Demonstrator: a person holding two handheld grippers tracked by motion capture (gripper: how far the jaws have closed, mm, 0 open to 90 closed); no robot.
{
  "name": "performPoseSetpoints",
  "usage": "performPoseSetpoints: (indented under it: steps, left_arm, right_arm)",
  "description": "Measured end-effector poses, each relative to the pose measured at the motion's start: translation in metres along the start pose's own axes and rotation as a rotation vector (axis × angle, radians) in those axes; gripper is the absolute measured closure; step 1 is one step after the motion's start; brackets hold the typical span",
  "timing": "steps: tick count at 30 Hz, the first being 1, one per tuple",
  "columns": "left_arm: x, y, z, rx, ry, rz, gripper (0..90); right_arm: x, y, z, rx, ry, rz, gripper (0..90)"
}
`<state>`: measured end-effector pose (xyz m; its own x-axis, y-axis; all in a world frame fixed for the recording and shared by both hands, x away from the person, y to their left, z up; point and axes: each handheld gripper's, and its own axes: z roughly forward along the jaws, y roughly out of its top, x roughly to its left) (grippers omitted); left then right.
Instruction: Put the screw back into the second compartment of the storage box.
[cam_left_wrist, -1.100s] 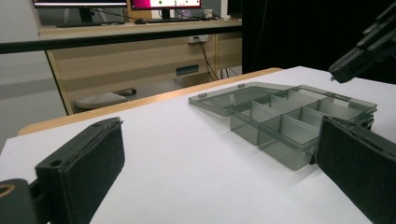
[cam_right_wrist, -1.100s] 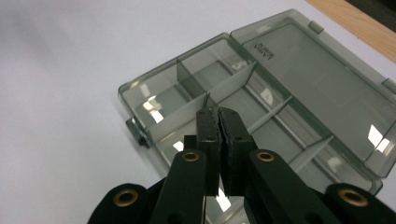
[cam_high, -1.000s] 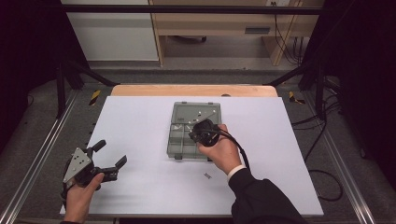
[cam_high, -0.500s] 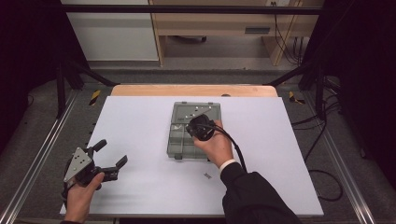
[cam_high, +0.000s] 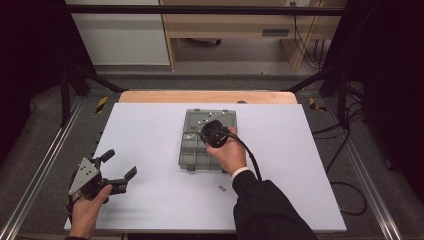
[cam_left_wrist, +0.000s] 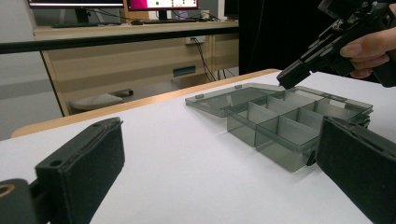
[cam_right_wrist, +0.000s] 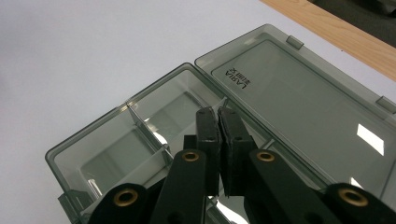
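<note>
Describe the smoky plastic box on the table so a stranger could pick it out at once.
Start from the white table and look just right of its middle, toward the far edge. The box lies there under the right gripper. It is see-through grey, split into small compartments, with its lid folded flat open behind; nothing else that large is on the table.

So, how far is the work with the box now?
The box lies open, its lid flat on the table. The right hand-held gripper is over a compartment by the hinge, jaws nearly closed; whether it holds anything I cannot tell. A small part remains on the table. The left hand-held gripper waits open.
</note>
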<state>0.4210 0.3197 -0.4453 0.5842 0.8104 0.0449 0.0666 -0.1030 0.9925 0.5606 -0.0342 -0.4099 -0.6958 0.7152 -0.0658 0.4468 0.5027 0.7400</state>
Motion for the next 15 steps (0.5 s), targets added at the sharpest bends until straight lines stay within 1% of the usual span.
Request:
performPoseSetpoints:
  steps: [3,5,6,7,8,9,10,11,12,14,15]
  left_arm:
    - [0.0,0.0,0.0,0.001,0.0,0.0,1.1]
    - [0.0,0.0,0.0,0.001,-0.002,0.001,1.1]
    - [0.0,0.0,0.0,0.0,-0.002,0.001,1.1]
    - [0.0,0.0,0.0,0.001,-0.002,0.001,1.1]
    - [0.0,0.0,0.0,0.001,-0.002,0.002,1.1]
    - [0.0,0.0,0.0,0.002,-0.001,0.002,1.1]
    - [0.0,0.0,0.0,0.002,-0.001,0.001,1.1]
    - [0.0,0.0,0.0,0.002,-0.001,0.001,1.1]
    - [0.0,0.0,0.0,0.002,0.0,0.001,1.1]
    - [0.0,0.0,0.0,0.002,0.0,0.002,1.1]
    - [0.0,0.0,0.0,0.002,0.0,0.002,1.1]
  right_arm:
    - [0.0,0.0,0.003,0.004,-0.001,0.008,87.0]
    - [-0.002,-0.001,0.003,-0.001,0.008,0.011,76.5]
    - [-0.002,-0.001,0.003,-0.002,0.001,0.015,70.8]
    - [-0.002,-0.001,0.003,-0.002,0.001,0.015,70.8]
    - [-0.002,-0.001,0.002,-0.013,-0.005,0.024,65.8]
    - [-0.002,-0.001,0.002,-0.013,-0.005,0.024,65.8]
    - [-0.002,-0.001,0.001,-0.016,-0.006,0.024,63.7]
    - [-0.001,-0.001,-0.002,-0.015,0.0,0.022,57.2]
    - [-0.001,-0.001,-0.002,-0.015,0.0,0.022,57.2]
    - [0.0,-0.001,-0.005,-0.006,-0.002,0.017,50.9]
    - [0.001,-0.001,-0.009,0.0,-0.007,0.003,43.5]
